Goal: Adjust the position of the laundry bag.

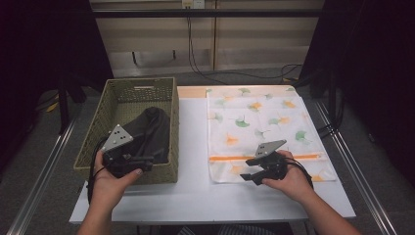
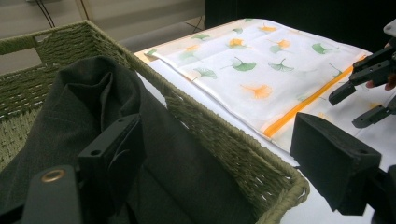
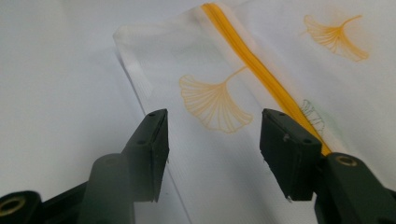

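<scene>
A white mesh bag [image 1: 259, 122] printed with ginkgo leaves lies flat on the table's right half, an orange zipper [image 1: 230, 158] running across its near end. My right gripper [image 1: 246, 169] hovers open over the bag's near left corner; the bag [image 3: 219, 93] and zipper [image 3: 261, 70] lie past its spread jaws [image 3: 212, 154]. A dark garment [image 1: 149, 129] is bunched in the woven green basket [image 1: 110, 103] on the left. My left gripper [image 1: 147, 160] is open at the basket's near right side. One jaw rests by the garment [image 2: 84, 107]; the other is outside the basket wall [image 2: 224, 140].
The white tabletop [image 1: 193, 147] shows as a bare strip between basket and bag. In the left gripper view, the right gripper [image 2: 345, 111] shows far off above the bag [image 2: 261, 65]. Metal rails [image 1: 44, 171] flank the table, and cables [image 1: 205, 73] lie on the floor behind.
</scene>
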